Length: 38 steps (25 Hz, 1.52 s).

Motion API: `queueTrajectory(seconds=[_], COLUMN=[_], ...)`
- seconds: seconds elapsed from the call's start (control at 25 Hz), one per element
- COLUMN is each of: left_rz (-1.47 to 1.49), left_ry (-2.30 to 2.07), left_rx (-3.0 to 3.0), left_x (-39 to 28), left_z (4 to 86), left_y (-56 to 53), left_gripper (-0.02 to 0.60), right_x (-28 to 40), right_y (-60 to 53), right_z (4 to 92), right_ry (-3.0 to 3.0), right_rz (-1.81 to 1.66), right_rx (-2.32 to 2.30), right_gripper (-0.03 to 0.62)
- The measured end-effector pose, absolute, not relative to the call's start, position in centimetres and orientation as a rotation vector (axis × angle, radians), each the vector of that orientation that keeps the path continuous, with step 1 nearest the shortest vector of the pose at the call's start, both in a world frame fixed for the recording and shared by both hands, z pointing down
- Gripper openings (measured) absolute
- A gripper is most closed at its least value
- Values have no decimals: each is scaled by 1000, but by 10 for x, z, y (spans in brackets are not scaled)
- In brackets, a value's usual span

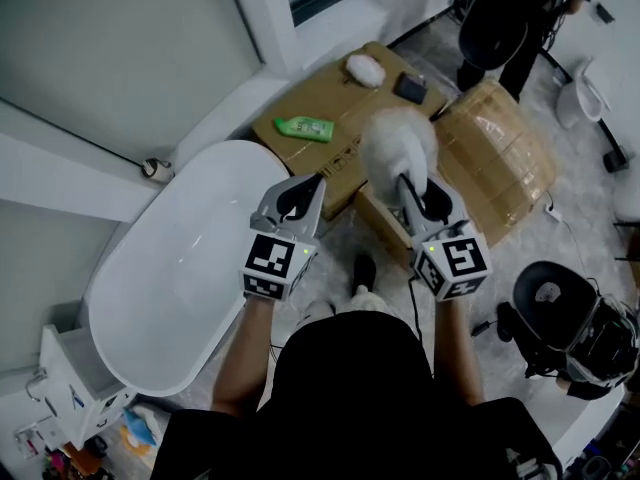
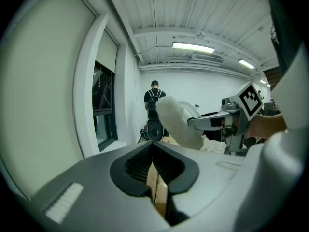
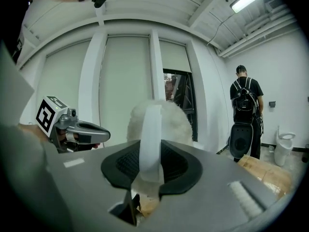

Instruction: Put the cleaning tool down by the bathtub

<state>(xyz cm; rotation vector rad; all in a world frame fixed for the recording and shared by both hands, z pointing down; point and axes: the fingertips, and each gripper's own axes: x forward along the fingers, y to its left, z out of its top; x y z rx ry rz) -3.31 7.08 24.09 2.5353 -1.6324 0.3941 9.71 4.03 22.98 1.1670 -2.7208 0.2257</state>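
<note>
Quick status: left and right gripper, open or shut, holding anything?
Left gripper: shut, nothing between its jaws.
Right gripper: shut on the white fluffy cleaning tool, clamped on its handle strap.

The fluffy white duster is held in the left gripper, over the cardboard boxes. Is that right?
Not quite. The right gripper holds the duster, not the left. The right gripper view shows its jaws closed on the duster's white handle. The rest stands: it is over the cardboard boxes.
</note>
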Motion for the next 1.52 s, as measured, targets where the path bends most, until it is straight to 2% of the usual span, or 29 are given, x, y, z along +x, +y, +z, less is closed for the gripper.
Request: queueTrajectory(seconds=[0.64, 1.52], left_rz=[468, 529], left_ry=[-1718, -1491], left_rx=[2314, 2276], left_x=[-23, -69], left_z=[286, 367], left_y=[19, -55], left_gripper=[23, 25], right_x=[84, 39], right_y=[-47, -117], right_z=[296, 427], right_ry=[-2718, -2463], right_rz=[311, 534], right_rx=[908, 980], right_gripper=[98, 98])
